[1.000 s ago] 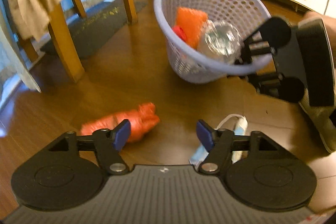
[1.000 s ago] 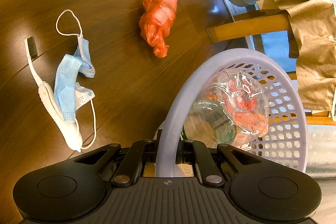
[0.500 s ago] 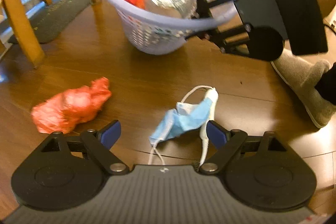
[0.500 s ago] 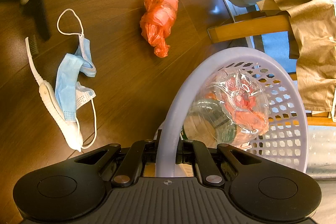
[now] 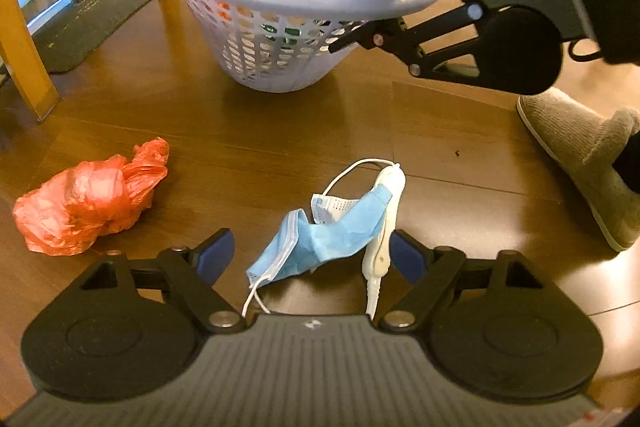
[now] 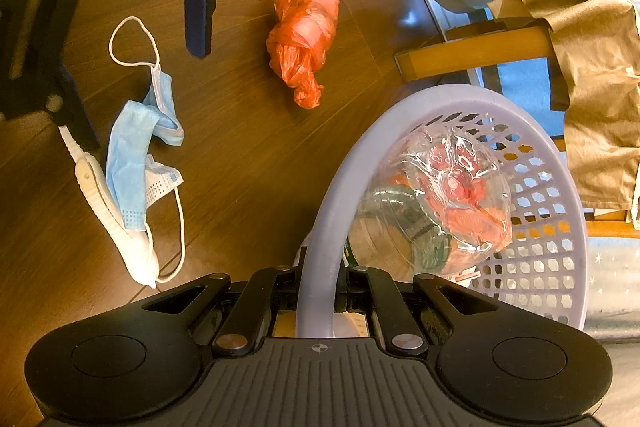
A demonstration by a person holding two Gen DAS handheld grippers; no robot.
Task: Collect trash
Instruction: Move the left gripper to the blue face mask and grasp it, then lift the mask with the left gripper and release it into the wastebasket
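A blue face mask (image 5: pixel 332 233) lies crumpled on the wood floor across a white toothbrush (image 5: pixel 386 223). My left gripper (image 5: pixel 310 255) is open, its blue pads on either side of the mask and toothbrush. A crumpled orange plastic bag (image 5: pixel 90 197) lies to their left. My right gripper (image 6: pixel 318 291) is shut on the rim of a lavender perforated basket (image 6: pixel 540 267), which holds a clear plastic bottle (image 6: pixel 436 211) and orange trash. In the right wrist view the mask (image 6: pixel 134 147), toothbrush (image 6: pixel 108 215) and orange bag (image 6: pixel 306 31) lie left of the basket, under the left gripper (image 6: pixel 132 27).
Wooden chair legs (image 5: pixel 22 51) stand at the left with a dark mat (image 5: pixel 86 25) behind. A tan cloth (image 6: pixel 592 67) hangs over a wooden chair rail beside the basket. A person's grey slipper (image 5: pixel 588 163) rests on the floor at the right.
My left gripper moved forward and down over the mask and toothbrush, which now lie between its open fingers. The right gripper kept its hold on the basket rim.
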